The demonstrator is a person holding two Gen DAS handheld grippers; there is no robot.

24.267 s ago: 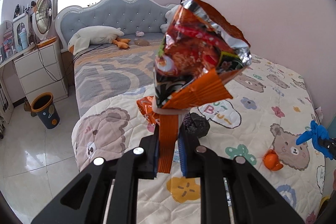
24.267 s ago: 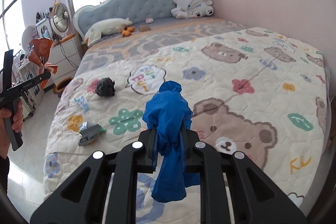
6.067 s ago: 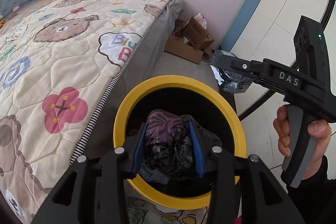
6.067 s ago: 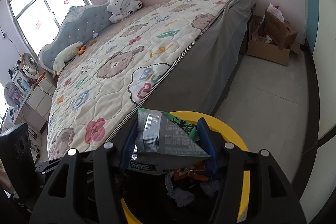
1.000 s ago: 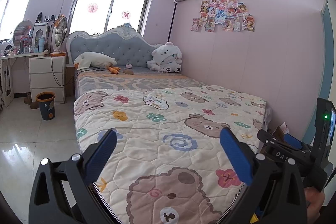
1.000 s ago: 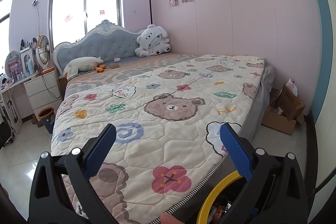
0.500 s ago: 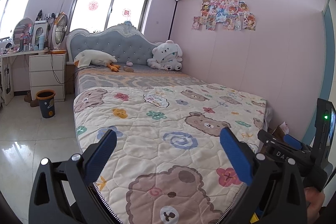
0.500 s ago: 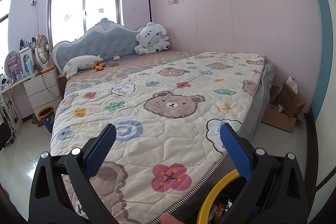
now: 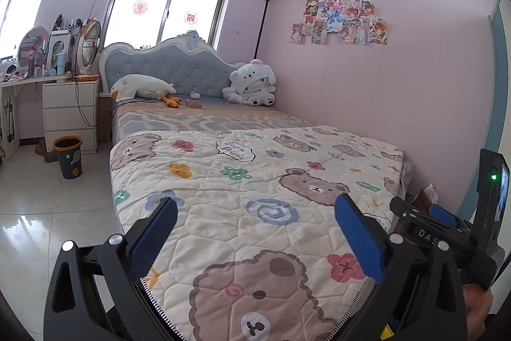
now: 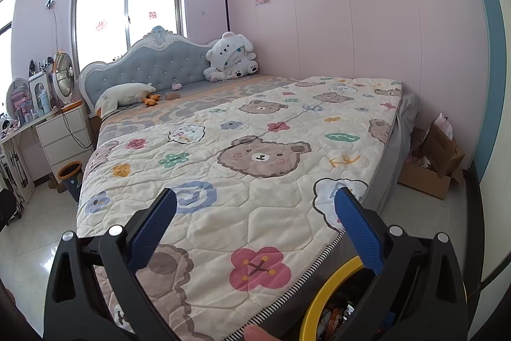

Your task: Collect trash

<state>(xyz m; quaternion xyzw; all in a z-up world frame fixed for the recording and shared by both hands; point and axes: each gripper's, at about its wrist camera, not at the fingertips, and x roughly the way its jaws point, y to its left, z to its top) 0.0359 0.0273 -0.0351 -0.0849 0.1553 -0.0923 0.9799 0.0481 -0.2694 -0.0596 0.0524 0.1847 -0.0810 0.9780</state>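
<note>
Left claw [image 9: 255, 232]: spread wide, empty, above the bed [image 9: 255, 181].
Right claw [image 10: 255, 229]: spread wide, empty.
Yellow bin [image 10: 322, 299]: just below the right claw.

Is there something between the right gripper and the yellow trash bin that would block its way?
Nothing visible does. The right gripper is open and empty, and the yellow trash bin sits just below it beside the bed, its rim partly hidden by the gripper itself.

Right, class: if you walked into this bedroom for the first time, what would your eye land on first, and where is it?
The cream quilt printed with brown bears and flowers covers most of the bed, with a big white plush dog propped against the grey tufted headboard. Up front, both grippers, left and right, are wide open and empty. A yellow-rimmed bin holding wrappers sits at the bed's foot.
</note>
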